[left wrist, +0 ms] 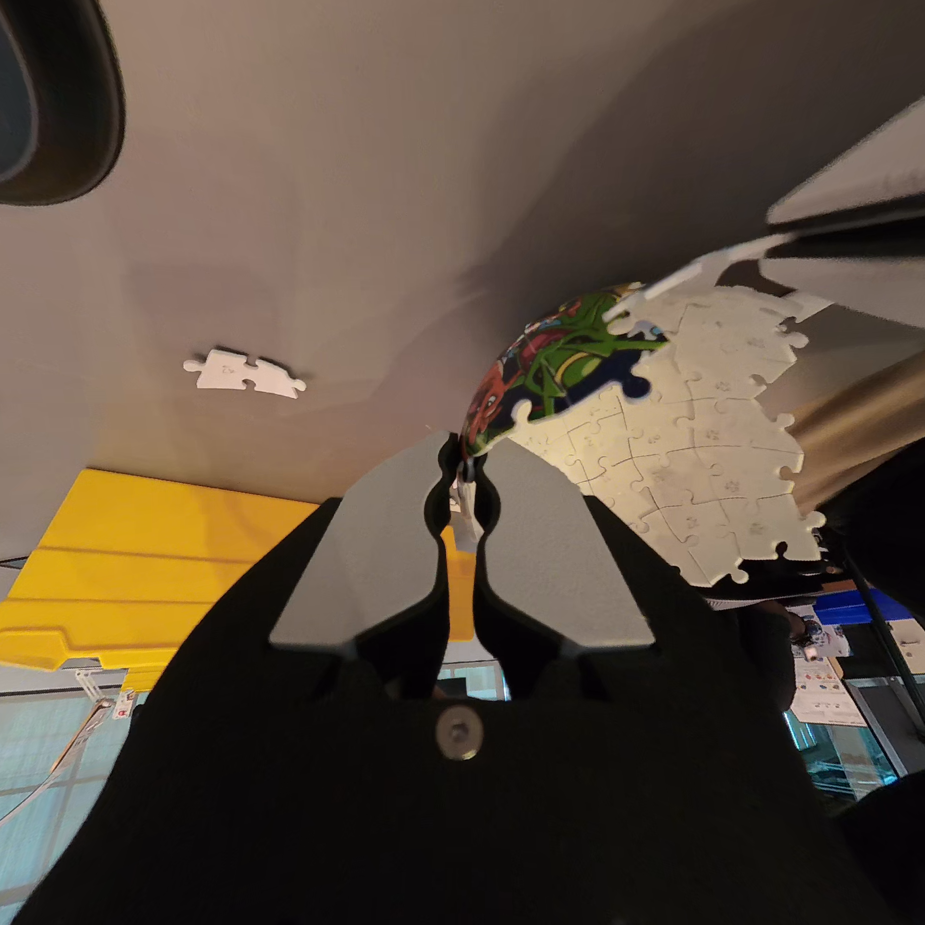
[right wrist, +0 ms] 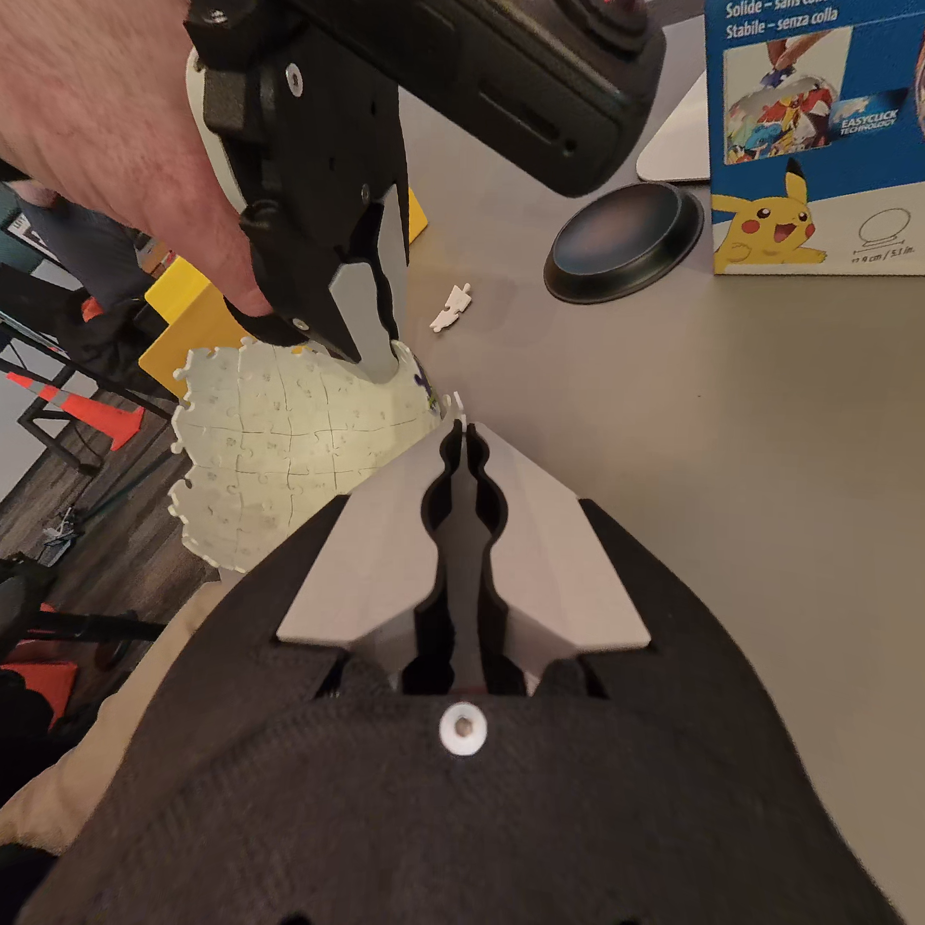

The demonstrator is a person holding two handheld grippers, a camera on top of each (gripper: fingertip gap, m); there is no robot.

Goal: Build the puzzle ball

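The half-built puzzle ball (right wrist: 280, 440), a curved plastic shell with a pale numbered inside and a bright printed outside, is hanging in the air beside the edge of the grey worktop (right wrist: 701, 475), carried between the two tools and resting on nothing. The left gripper (left wrist: 463, 468) is pinching the shell's rim, its fingers (left wrist: 395, 505) pressed together on the thin edge; this grip is probably steadying the shell so a new part can be pushed home against it. The right gripper (right wrist: 463, 433) is meeting the rim at another spot, its fingers (right wrist: 525, 515) nearly closed on a small white puzzle piece (right wrist: 459, 405) that is sticking out past the tips and touching the shell's edge. Judging by that, the piece is being lined up for clicking into the open border.

One loose white puzzle piece (right wrist: 452, 308) is lying face down on the worktop, well apart from the ball and likely waiting its turn. Beyond it a round black stand (right wrist: 623, 243) is sitting near the blue and white puzzle box (right wrist: 821, 135). A yellow plastic bin (left wrist: 150, 560) is standing behind the shell. The person's hand (right wrist: 115, 135) on the left tool is crowding the space above the ball, so the right tool has little room to swing.
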